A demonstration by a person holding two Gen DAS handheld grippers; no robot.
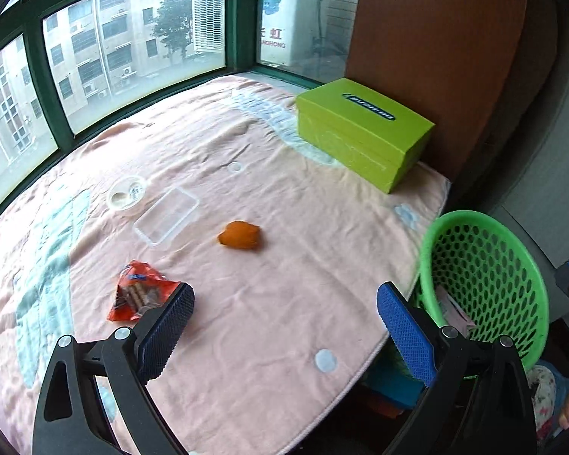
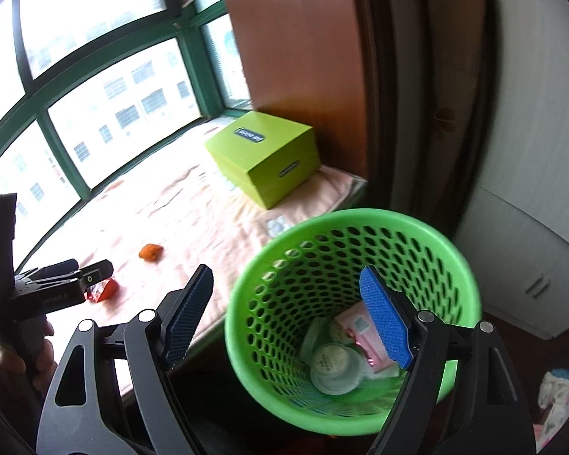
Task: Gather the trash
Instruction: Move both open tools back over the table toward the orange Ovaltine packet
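On the pink blanket (image 1: 269, 303) lie a red snack wrapper (image 1: 138, 292), an orange peel (image 1: 240, 235), a clear plastic tray (image 1: 167, 215) and a white round lid (image 1: 126, 192). My left gripper (image 1: 284, 303) is open and empty above the blanket, its left pad beside the wrapper. My right gripper (image 2: 288, 295) is open and empty over the green mesh basket (image 2: 345, 235), which holds a white lidded cup (image 2: 334, 369) and a pink packet (image 2: 360, 326). The basket also shows in the left wrist view (image 1: 489, 265).
A lime green box (image 1: 364, 132) sits at the blanket's far right corner, against a brown wooden panel (image 1: 436, 57). Green-framed windows (image 1: 132, 38) run along the far side. A white cabinet (image 2: 531, 189) stands right of the basket. The orange peel (image 2: 150, 252) and wrapper (image 2: 104, 292) show in the right wrist view.
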